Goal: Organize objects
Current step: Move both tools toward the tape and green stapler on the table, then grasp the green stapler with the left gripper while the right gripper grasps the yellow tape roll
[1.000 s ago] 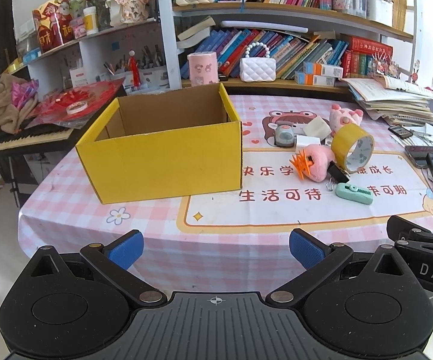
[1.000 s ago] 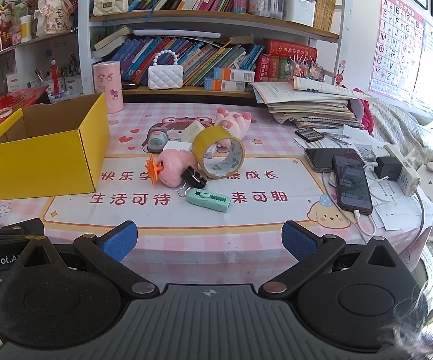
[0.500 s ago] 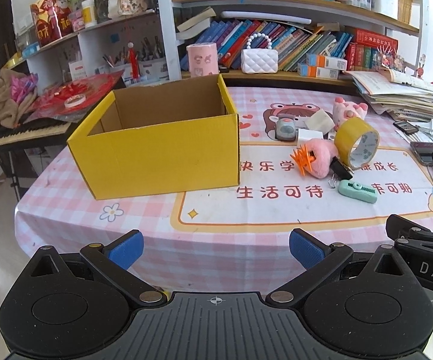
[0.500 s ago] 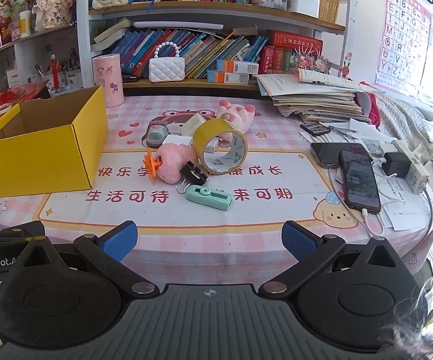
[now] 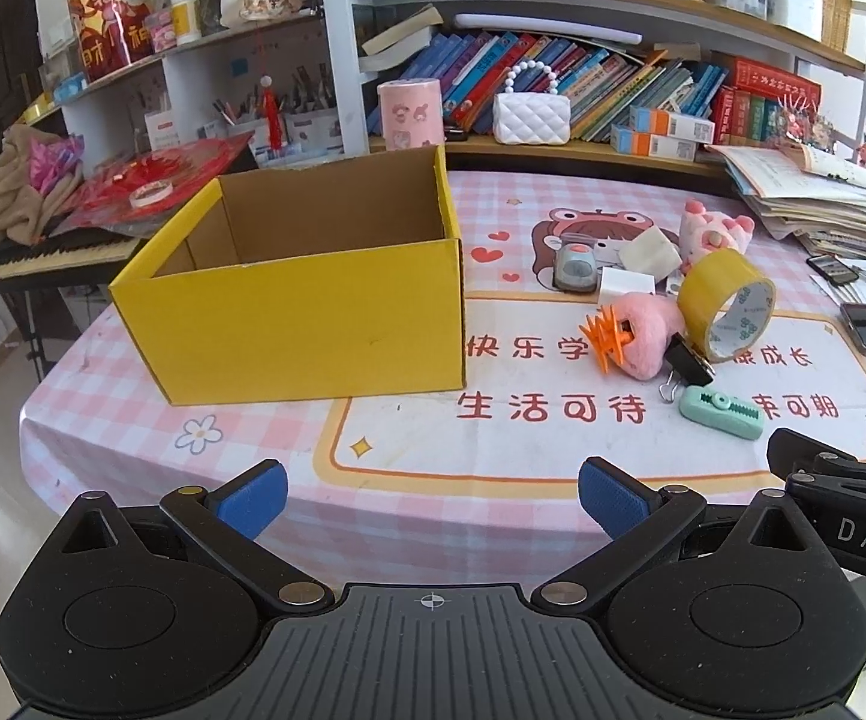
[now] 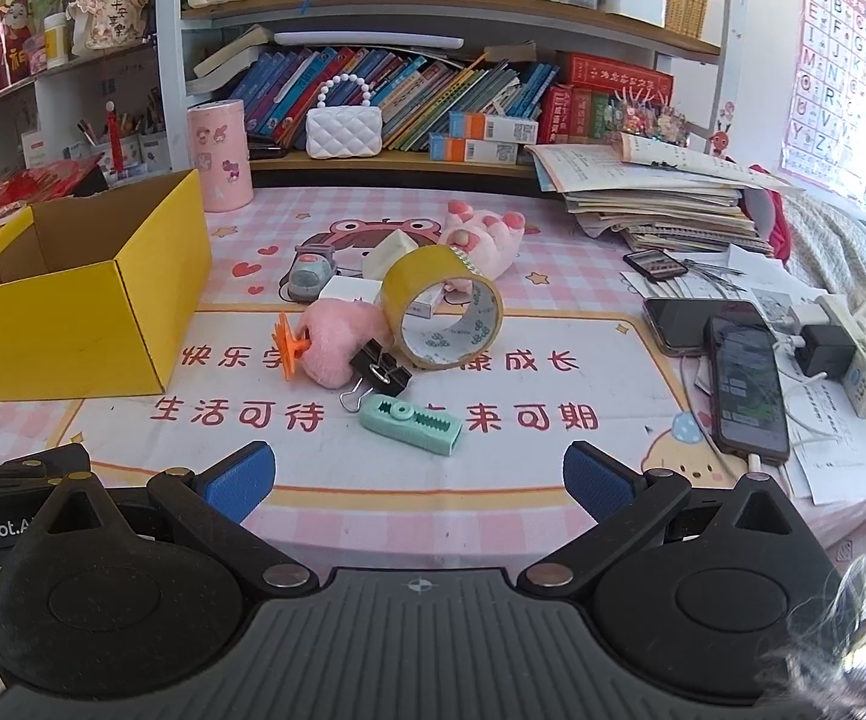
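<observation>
**Both tools empty, clutter ahead**

Your left tool (image 5: 430, 495) and right tool (image 6: 418, 477) both hang spread wide at the near edge of the worktop (image 6: 553, 468), gripping nothing. Nearest your right tool lies the mint-green gadget (image 6: 412, 423): probably light, rigid plastic, so pinch across its narrow sides. Behind it, the binder clip (image 6: 380, 369) touches the soft pink plush (image 6: 337, 345); squeeze the plush mid-body. The tape roll (image 6: 442, 315) looks slick; grip through its wall. The yellow box (image 5: 307, 300) stands open, left.

Open yellow cardboard box (image 5: 307, 324) upright at table's left, yellow tape roll (image 6: 442, 306) on edge, leaning beside pink plush (image 6: 337, 348), black binder clip (image 6: 380, 371), mint correction tape (image 6: 412, 423) flat in front.
</observation>
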